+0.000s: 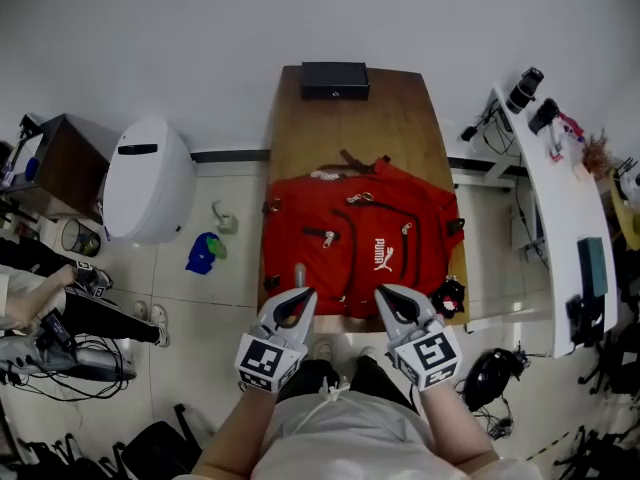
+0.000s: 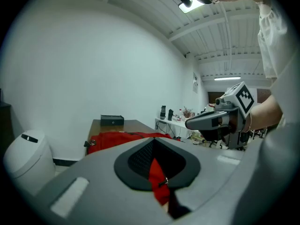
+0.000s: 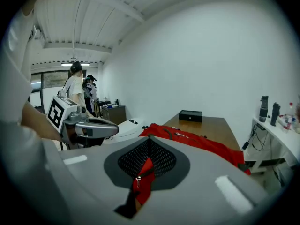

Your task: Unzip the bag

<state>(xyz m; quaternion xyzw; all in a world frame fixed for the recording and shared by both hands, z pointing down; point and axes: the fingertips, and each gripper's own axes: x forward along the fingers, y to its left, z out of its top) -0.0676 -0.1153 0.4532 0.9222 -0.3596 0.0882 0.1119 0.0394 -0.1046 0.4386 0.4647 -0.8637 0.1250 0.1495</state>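
The red Puma backpack (image 1: 360,238) lies flat on the near half of a wooden table (image 1: 390,118), front panel up, filling the table from side to side. Its zip pockets are closed, with metal pulls showing on the front. The white logo (image 1: 383,253) sits toward the panel's 4 o'clock. A small black charm (image 1: 448,296) hangs at the bag's 4 o'clock corner.

At the bag's 7 o'clock edge is the left gripper (image 1: 292,306), and at its 5 o'clock edge the right gripper (image 1: 398,306). They are side by side, both pointing toward 12 o'clock. In its own view the left gripper (image 2: 157,163) has its jaws together. A sliver of red bag shows through the slit below them, and I cannot tell whether any fabric is pinched. The right gripper (image 3: 147,161) looks the same in its own view: jaws fully closed, red showing through the slit.

At the table's 12 o'clock end, well apart from the bag, stands a black box (image 1: 335,80). On the floor at the bag's 9 o'clock are a small blue-and-green object (image 1: 204,253) and, farther out, a rounded white bin (image 1: 145,180). A white desk (image 1: 560,218) with bottles and cables runs along the 3 o'clock side.
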